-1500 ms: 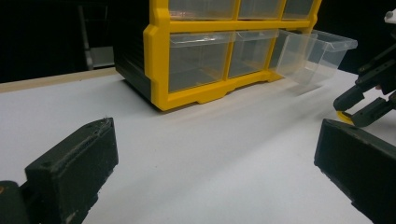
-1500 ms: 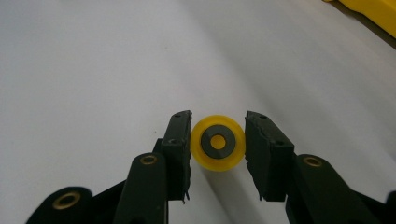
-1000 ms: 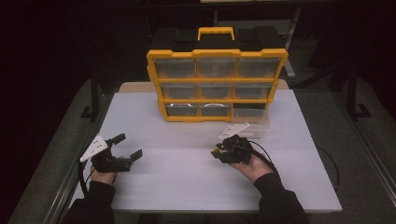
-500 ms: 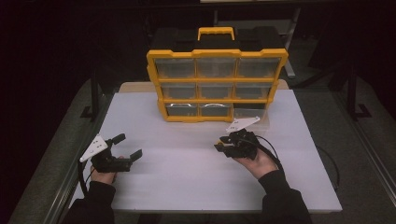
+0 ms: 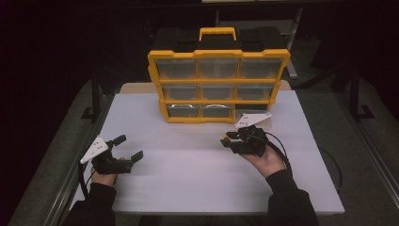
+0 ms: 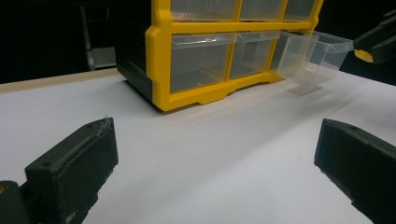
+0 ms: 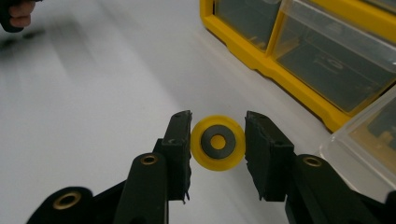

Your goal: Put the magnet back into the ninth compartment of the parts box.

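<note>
Organizer: on table, rear centre. Drawer: pulled out at organizer's lower right. Wheel: before organizer, near drawer.

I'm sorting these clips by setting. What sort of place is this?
Probably a lab or workshop bench: a plain white table in a dark room, a yellow parts organiser with clear drawers, and a small yellow wheel between the right gripper's jaws.

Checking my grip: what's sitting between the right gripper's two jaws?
A small yellow disc with a dark ring, seen in the right gripper view between the right gripper jaws.
</note>
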